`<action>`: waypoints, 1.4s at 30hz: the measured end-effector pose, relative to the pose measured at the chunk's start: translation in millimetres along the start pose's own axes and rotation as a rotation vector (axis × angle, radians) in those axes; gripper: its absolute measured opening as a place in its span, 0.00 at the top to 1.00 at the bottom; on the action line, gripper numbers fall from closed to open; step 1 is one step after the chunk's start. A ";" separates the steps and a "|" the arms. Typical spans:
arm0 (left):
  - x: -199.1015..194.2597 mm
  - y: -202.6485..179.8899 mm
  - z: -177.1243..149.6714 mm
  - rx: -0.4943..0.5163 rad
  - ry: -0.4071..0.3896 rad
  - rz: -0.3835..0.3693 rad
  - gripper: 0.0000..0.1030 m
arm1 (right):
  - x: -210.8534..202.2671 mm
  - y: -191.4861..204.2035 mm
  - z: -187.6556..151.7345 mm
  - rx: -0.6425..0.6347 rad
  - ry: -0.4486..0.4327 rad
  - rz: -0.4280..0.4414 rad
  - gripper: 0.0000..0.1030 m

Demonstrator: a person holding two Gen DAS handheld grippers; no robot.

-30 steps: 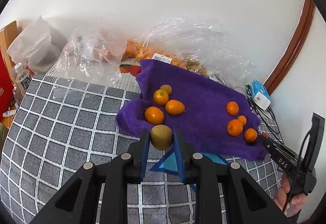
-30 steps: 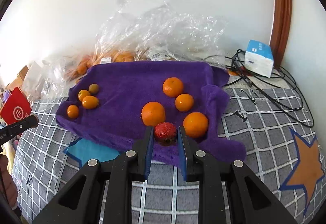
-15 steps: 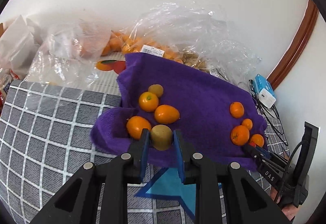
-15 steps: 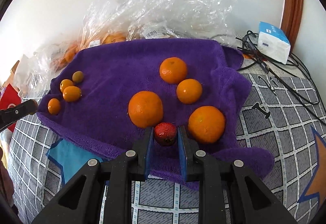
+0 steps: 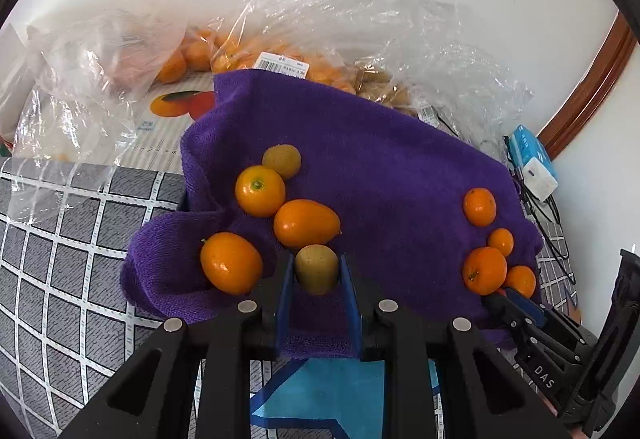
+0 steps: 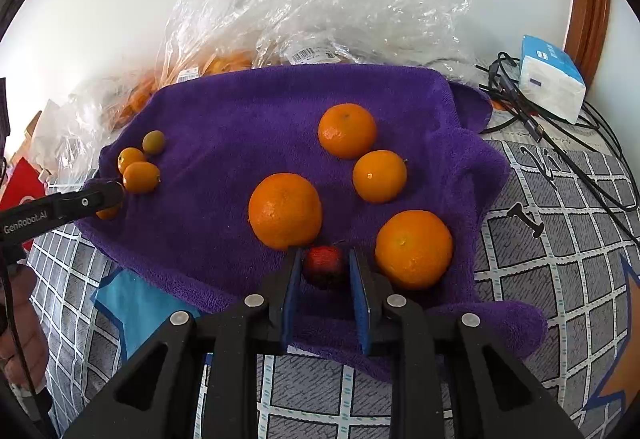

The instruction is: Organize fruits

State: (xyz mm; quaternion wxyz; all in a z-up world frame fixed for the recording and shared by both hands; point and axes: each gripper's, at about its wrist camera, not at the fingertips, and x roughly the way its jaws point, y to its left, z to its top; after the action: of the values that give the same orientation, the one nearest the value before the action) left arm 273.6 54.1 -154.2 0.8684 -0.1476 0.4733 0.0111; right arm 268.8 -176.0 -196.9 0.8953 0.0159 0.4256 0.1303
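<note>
— Left gripper (image 5: 317,273) in the left view? Closed on a greenish-brown fruit (image 5: 316,268), low over the purple towel (image 5: 384,167), just beside three kumquats (image 5: 306,223) and one more green fruit (image 5: 282,160).

— And right gripper (image 6: 325,267) in the right view? Clamped on a small red fruit (image 6: 324,265), between two of four oranges (image 6: 285,210). Seems well advanced: two groups sorted, both held fruits not yet released.

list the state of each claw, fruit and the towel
left claw: shut on green-brown fruit
right claw: shut on red fruit
purple towel: spread out, edges rumpled
four oranges: loose on towel
plastic bags: crumpled, behind towel
</note>
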 end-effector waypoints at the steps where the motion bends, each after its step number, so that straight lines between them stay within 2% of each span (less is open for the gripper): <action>1: 1.7 -0.4 0.0 0.002 0.006 0.003 0.78 | -0.8 -0.5 -0.1 0.003 0.001 0.002 0.71; 2: 3.7 -0.5 0.1 0.004 0.012 0.003 0.78 | -1.9 -1.1 -0.1 0.007 0.002 0.003 0.67; 6: 11.0 -3.1 -2.1 0.016 0.028 0.018 0.78 | -8.5 -0.7 -2.3 0.015 -0.001 0.018 0.60; 18: 13.9 -6.4 -5.2 0.038 0.021 0.064 0.78 | -17.1 3.2 -9.0 0.028 -0.035 -0.027 0.56; 24: 7.3 -8.9 -7.3 0.068 0.032 0.055 0.71 | -15.8 5.8 -6.6 0.030 -0.014 -0.049 0.56; 27: -6.7 -11.0 -11.4 0.084 0.022 0.048 0.63 | -19.3 6.0 -6.9 0.048 -0.007 -0.060 0.55; 29: -21.4 -12.0 -15.2 0.106 -0.003 0.063 0.54 | -25.7 7.2 -8.2 0.056 -0.006 -0.059 0.54; 33: -55.6 -8.5 -25.9 0.118 -0.051 0.076 0.49 | -47.2 14.4 -12.9 0.044 -0.020 -0.070 0.43; 38: -102.8 -8.3 -46.9 0.131 -0.120 0.071 0.37 | -91.6 23.3 -18.9 0.028 -0.090 -0.155 0.30; 42: -142.2 -11.2 -67.5 0.140 -0.183 0.068 0.30 | -130.7 25.2 -30.8 0.040 -0.116 -0.150 0.23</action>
State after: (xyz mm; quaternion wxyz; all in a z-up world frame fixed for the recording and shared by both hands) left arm 141.7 42.5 -68.5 0.9152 -0.0686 0.3967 0.0208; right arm 160.8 -186.4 -114.0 0.9253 0.0095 0.3753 0.0533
